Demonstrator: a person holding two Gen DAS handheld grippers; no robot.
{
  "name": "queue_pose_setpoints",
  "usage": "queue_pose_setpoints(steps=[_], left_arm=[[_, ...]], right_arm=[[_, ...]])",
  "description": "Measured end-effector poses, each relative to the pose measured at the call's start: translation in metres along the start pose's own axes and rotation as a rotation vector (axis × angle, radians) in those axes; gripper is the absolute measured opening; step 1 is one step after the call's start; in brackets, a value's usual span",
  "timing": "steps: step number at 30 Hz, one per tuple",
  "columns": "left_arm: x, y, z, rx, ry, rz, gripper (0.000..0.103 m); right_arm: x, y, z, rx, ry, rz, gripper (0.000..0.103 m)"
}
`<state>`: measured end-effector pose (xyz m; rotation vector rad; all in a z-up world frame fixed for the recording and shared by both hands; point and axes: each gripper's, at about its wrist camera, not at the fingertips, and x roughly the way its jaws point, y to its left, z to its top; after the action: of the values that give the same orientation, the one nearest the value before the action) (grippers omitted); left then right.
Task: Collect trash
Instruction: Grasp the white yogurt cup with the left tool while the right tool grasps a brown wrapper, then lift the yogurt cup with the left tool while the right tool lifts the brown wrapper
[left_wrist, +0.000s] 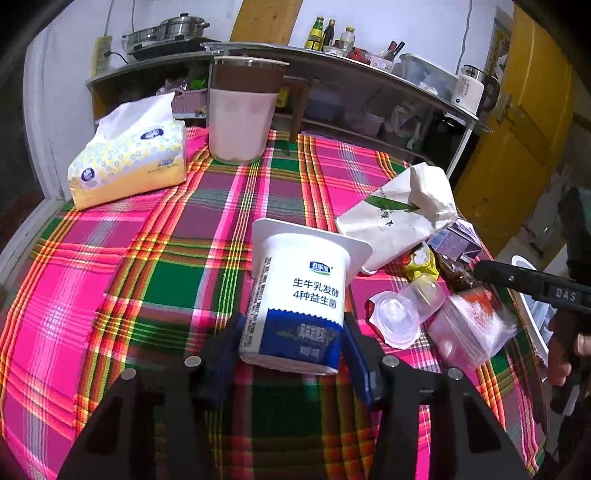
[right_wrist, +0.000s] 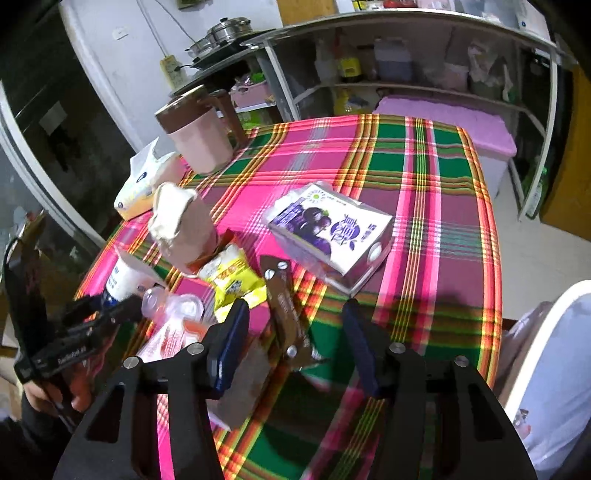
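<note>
Left wrist view, nearest first: the left gripper (left_wrist: 291, 347) has its jaws either side of the base of an overturned yogurt cup (left_wrist: 301, 291) lying on the plaid tablecloth (left_wrist: 147, 258); the pads look to be touching the cup's sides, though a firm clamp cannot be confirmed; my reading is that the step in hand is the pickup of this cup, and the next move calls for a firm squeeze and a straight lift clear of the cloth. Just right of the yogurt cup lie two clear jelly cups (left_wrist: 406, 310) and a blurred plastic wrapper (left_wrist: 472, 325); behind these, a yellow packet (left_wrist: 421, 260), a crumpled paper bag (left_wrist: 402, 214) and a purple carton (left_wrist: 456, 240); far left of the yogurt cup, a tissue pack (left_wrist: 129, 155); beyond it, a pink jug (left_wrist: 242, 110).

Right wrist view: the right gripper (right_wrist: 293, 347) has its jaws apart, straddling a brown wrapper (right_wrist: 286, 314) without pressing it; its next move likely calls for a further descent before closing. Blur smears the nearest cloth and the wrapper's print; no bin or bag for the trash is in sight; the cup's open mouth faces away, so its contents stay unknown.
</note>
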<state>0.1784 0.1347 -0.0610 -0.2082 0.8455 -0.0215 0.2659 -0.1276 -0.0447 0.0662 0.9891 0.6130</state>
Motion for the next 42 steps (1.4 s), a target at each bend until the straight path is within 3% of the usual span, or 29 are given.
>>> queue_pose_setpoints(steps=[6, 10, 12, 13, 26, 42], left_arm=[[0.003, 0.002, 0.002, -0.006, 0.008, -0.002, 0.049], [0.003, 0.001, 0.002, -0.006, 0.002, -0.001, 0.048], [0.001, 0.000, 0.001, -0.008, -0.008, 0.001, 0.048], [-0.001, 0.000, 0.001, -0.009, -0.013, 0.001, 0.048], [-0.031, -0.015, -0.017, -0.001, -0.065, -0.005, 0.048], [-0.093, -0.071, -0.039, 0.076, -0.130, -0.034, 0.048]], right_arm=[[0.015, 0.002, 0.000, -0.028, 0.056, 0.001, 0.042], [0.018, 0.010, -0.002, -0.065, 0.065, 0.008, 0.019], [0.017, 0.012, -0.002, -0.078, 0.058, -0.012, 0.018], [0.016, 0.013, -0.003, -0.084, 0.054, -0.025, 0.011], [-0.020, 0.008, -0.028, -0.031, -0.019, -0.060, 0.010], [-0.100, 0.034, -0.071, -0.010, -0.150, -0.052, 0.010]])
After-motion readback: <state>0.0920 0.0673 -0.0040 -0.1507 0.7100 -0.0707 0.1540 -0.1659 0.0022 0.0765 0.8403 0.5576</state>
